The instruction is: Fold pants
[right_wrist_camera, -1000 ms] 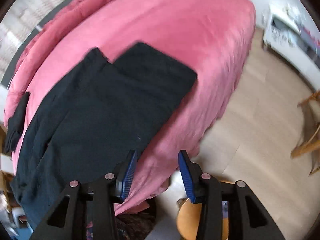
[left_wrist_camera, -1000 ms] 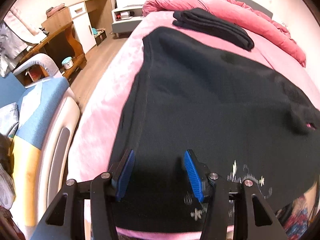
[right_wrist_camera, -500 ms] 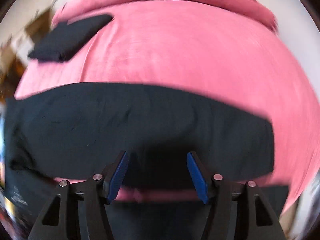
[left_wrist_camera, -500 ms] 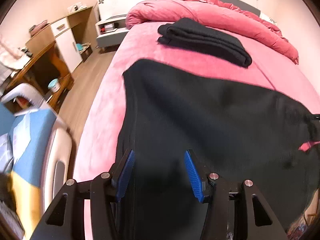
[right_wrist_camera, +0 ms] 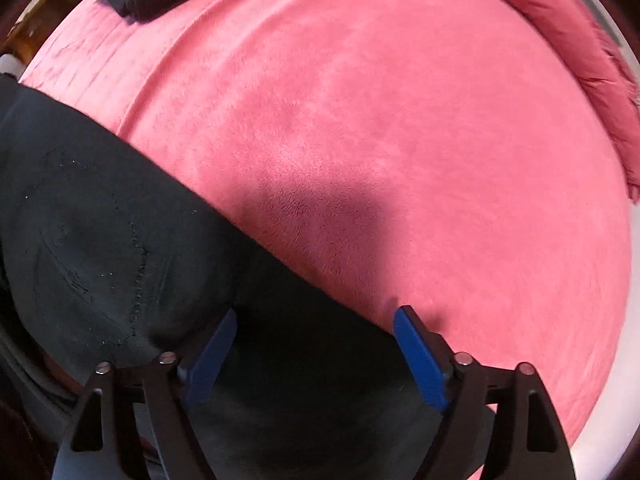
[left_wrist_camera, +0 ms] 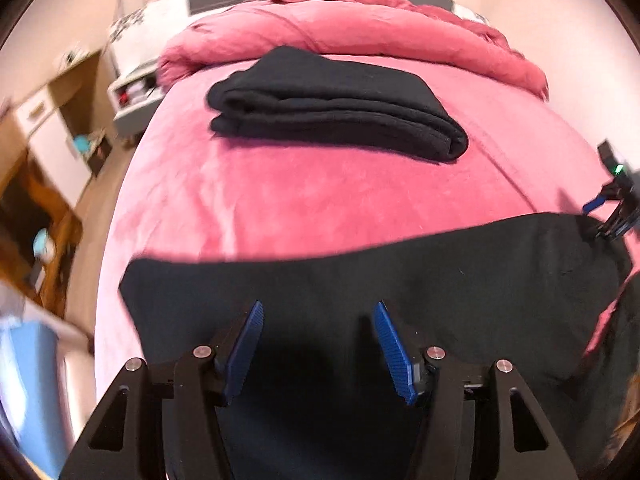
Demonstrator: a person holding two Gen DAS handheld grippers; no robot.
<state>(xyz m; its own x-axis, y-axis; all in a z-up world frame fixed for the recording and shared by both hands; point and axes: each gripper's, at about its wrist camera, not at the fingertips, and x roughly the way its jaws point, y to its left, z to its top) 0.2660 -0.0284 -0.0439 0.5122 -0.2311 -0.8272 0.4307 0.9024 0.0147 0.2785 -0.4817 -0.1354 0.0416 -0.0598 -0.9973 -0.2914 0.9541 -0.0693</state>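
1. The left gripper [left_wrist_camera: 318, 308] hovers over the black pants [left_wrist_camera: 420, 280], its jaws opening with nothing pinched.
2. The right gripper [right_wrist_camera: 314, 316] points down at the pants' edge, jaws opening wide, blue pads clear of the cloth.
3. The pants lie spread across the pink bed [left_wrist_camera: 320, 192].
4. A folded black garment [left_wrist_camera: 332, 104] rests further up the bed, near a bunched pink duvet [left_wrist_camera: 360, 28].

Bed [left_wrist_camera: 304, 196] w/ pink plush cover carries everything. Black pants [left_wrist_camera: 400, 280] lie spread flat across its near part, edge to edge. A folded black garment [left_wrist_camera: 332, 100] sits further back, well apart from the pants. Bunched pink duvet [left_wrist_camera: 360, 24] lies along the headboard end.
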